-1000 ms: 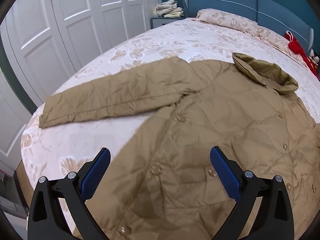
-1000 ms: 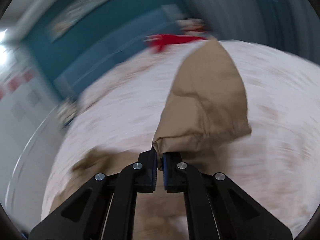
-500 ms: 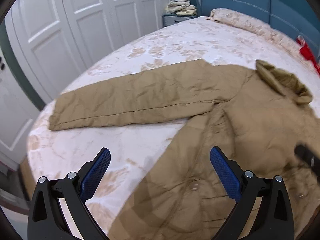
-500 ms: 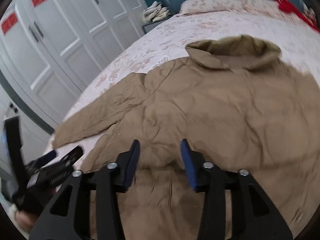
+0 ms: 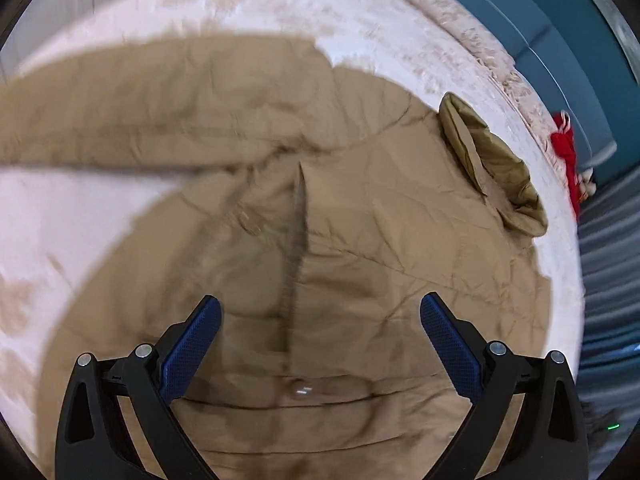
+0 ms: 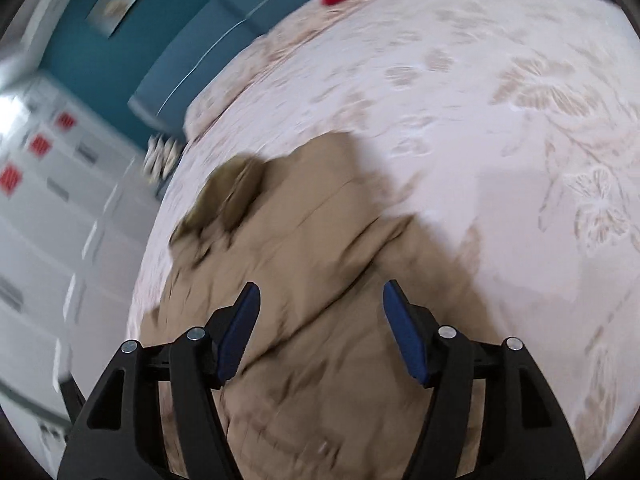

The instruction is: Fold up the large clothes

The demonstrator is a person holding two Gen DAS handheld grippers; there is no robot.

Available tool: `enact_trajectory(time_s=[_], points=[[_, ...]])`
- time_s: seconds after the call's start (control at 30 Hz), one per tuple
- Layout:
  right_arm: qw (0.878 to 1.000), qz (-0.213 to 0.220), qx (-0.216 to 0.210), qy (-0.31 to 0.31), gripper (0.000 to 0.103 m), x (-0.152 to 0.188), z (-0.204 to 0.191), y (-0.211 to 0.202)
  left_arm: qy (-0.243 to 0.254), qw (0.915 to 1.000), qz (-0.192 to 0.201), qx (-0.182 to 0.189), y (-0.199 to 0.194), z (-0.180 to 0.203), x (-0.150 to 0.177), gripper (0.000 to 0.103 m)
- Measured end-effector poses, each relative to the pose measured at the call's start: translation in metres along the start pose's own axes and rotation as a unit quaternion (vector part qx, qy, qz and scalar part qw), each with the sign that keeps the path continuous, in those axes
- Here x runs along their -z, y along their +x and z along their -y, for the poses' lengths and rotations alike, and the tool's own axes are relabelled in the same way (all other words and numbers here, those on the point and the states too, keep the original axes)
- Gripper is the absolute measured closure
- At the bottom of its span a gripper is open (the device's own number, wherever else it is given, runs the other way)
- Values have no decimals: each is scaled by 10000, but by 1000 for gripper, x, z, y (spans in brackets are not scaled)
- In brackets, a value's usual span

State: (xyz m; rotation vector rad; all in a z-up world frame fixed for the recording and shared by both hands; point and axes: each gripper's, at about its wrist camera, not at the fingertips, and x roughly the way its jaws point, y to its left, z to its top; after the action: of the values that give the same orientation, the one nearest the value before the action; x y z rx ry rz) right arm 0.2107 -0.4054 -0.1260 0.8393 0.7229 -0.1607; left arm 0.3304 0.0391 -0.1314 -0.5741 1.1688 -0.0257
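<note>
Jacket [image 5: 360, 240] flat on bed [image 5: 380, 32] | left gripper [image 5: 320, 340] wide, empty | right gripper [image 6: 320, 328] wide, empty | risk: shallow pinch slips off puffy quilting.

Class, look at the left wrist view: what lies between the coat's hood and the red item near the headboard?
Only bare floral bedspread lies between the hood and the red item. The left wrist view shows this stretch.
</note>
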Motion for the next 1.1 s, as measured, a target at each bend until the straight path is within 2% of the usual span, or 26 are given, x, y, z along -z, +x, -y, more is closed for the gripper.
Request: enact_trajectory(time_s=[0.07,0.1,0.13,0.17,0.2,0.23,0.27,0.3,0.33,0.43,0.5,0.57,0.67,0.73,0.83,0.9,1.0,1.03,1.1], points=[[9992,-59,-136,376,41,-8,15,14,-306,9995,-43,95,4,-2,-3,8],[9981,-88,-211,573,41,-10,18,22,-328,9994,-18,84,5,-2,-5,16],[9970,-103,-260,720,41,-12,21,24,-273,9996,-15,52,6,0,-8,34],[9957,-104,-317,868,44,-14,25,32,-121,9999,-40,18,8,5,-11,43],[9952,-100,-344,915,48,-17,24,35,-18,10000,-49,-5,9,7,-13,60],[9944,-126,-426,962,64,-20,23,43,109,9999,-5,-70,8,11,-16,77],[9938,-181,-509,969,86,-22,21,48,241,9996,88,-119,7,16,-18,87],[9943,-206,-499,925,92,-26,17,53,430,9988,221,-108,3,23,-22,101],[9947,-138,-561,849,98,-32,14,53,599,9975,361,-82,-2,31,-28,102],[9951,478,-831,235,100,-42,-15,27,980,9908,928,20,-23,51,-41,102],[9951,726,-608,-301,100,-40,-30,18,1326,9832,1234,-215,-28,60,-42,102],[9967,516,-158,-610,100,-35,-28,34,1557,9789,1209,-528,-16,62,-37,102],[9984,101,273,-478,102,-26,-9,61,1593,9803,796,-859,20,47,-23,103],[9986,-27,379,-376,102,-22,1,67,1565,9805,730,-942,31,38,-11,102],[9976,-178,526,-423,100,-17,6,68,1692,9760,806,-1105,32,35,0,102],[9942,-104,843,-663,97,-12,-1,58,1784,9726,859,-1222,35,37,4,102],[9860,365,1317,-950,97,-4,-19,21,1924,9671,930,-1379,40,37,7,101],[9827,546,1362,-1128,97,-1,-30,9,1951,9658,968,-1404,41,38,10,100],[9810,572,1097,-1496,97,7,-55,1,1966,9641,1069,-1429,43,37,13,99]])
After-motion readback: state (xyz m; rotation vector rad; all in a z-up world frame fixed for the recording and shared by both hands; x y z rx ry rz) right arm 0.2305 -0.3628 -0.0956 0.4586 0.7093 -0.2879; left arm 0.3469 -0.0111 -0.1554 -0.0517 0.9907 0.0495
